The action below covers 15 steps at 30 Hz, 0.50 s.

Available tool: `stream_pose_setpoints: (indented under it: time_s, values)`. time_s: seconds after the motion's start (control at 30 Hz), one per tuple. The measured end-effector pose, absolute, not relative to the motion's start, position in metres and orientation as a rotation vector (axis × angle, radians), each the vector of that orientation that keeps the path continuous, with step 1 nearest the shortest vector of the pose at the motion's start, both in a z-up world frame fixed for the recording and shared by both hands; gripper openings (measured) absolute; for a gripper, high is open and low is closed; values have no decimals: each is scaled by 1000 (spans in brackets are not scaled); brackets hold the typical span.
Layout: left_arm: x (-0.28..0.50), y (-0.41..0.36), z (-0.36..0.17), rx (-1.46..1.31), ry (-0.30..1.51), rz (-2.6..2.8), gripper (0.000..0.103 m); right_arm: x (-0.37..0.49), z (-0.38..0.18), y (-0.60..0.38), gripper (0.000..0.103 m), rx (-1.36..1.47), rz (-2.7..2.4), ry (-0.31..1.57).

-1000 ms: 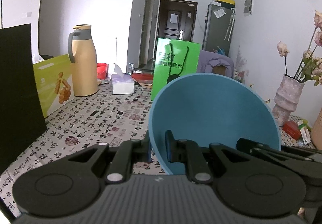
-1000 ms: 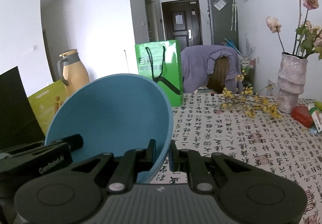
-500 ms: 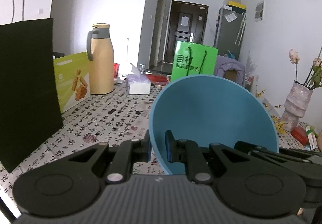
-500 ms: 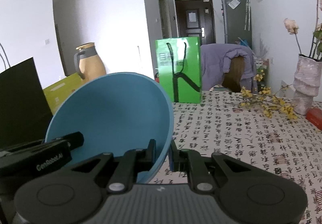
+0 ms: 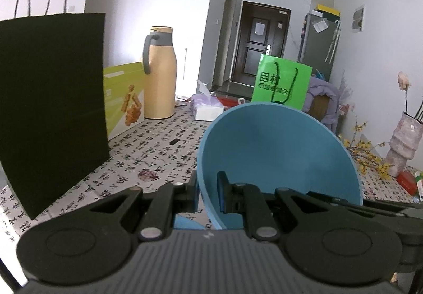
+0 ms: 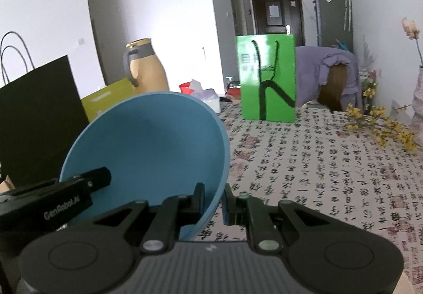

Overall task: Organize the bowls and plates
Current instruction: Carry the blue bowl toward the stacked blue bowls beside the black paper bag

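A: In the left wrist view, what does the left gripper [image 5: 207, 192] hold?

B: Its 2 fingers are drawn narrow and clamp the rim of the blue bowl [image 5: 277, 154] on the bowl's left side, 1 finger outside the wall and 1 inside. The bowl is lifted clear of the table [image 5: 158, 151] and tilted, so its hollow faces the camera.

A: What stands around it in that view?

B: A black paper bag [image 5: 53, 109] is at the left, a yellow-green box [image 5: 124, 98] is just beside it, and a tan thermos jug [image 5: 160, 74] is behind the box. A tissue pack [image 5: 207, 109] lies further back, and a green bag [image 5: 281, 82] stands behind the bowl. At the right sit a vase [image 5: 401, 146] and yellow flower sprigs [image 5: 367, 159]. A sliver of something blue shows under the left finger; what it is cannot be told.

A: And the right wrist view?

B: The right gripper [image 6: 214, 201] pinches the bowl's opposite rim, its 2 fingers close together with only the wall between them. The other gripper's black finger reaches in over the bowl's left edge. The green bag stands on the patterned cloth beyond, and a purple jacket [image 6: 330, 69] hangs over a chair behind it.
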<state>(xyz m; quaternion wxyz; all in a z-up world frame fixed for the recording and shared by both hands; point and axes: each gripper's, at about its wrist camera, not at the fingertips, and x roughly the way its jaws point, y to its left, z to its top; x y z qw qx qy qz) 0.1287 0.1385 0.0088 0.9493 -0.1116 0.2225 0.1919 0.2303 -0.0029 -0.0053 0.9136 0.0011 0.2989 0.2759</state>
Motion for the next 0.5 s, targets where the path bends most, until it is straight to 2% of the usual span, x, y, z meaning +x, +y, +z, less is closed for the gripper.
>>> stream_pose_setpoints:
  time_s: [0.5]
  values:
    - [102, 166, -4, -236, 470, 458, 14, 217, -21, 38, 13, -48, 640, 674]
